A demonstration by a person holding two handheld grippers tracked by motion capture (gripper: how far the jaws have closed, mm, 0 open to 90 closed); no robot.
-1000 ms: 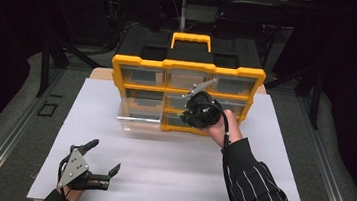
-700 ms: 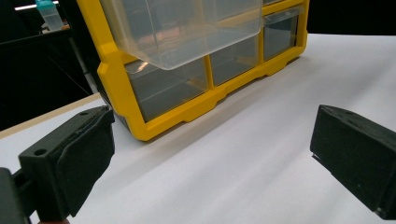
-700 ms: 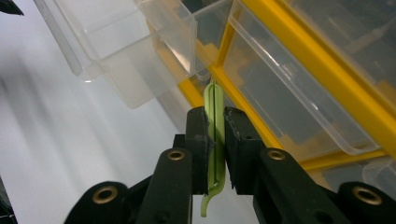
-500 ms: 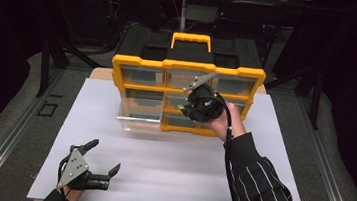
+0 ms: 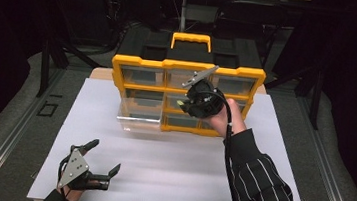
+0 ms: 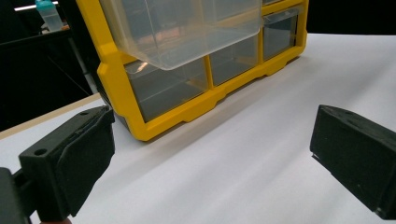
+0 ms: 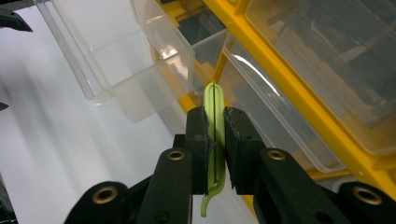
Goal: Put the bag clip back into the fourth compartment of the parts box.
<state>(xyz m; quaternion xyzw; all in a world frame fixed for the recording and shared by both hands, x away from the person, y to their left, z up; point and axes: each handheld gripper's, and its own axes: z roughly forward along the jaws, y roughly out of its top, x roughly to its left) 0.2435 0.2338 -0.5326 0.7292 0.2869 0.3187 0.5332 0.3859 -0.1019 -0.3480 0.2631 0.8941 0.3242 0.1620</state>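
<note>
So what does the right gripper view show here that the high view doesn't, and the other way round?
Right gripper view alone: the right tool is clamped on a thin light-green plastic piece standing upright between its pads. High view alone: the yellow carry handle on the organizer, the open left tool at the near edge of the white tabletop, and a striped sleeve. Both: the yellow drawer organizer and its pulled-out clear drawer.

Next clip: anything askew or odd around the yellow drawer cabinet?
One clear plastic drawer on the left of the yellow drawer cabinet is pulled far out, overhanging the white table; the other drawers look pushed in.
</note>
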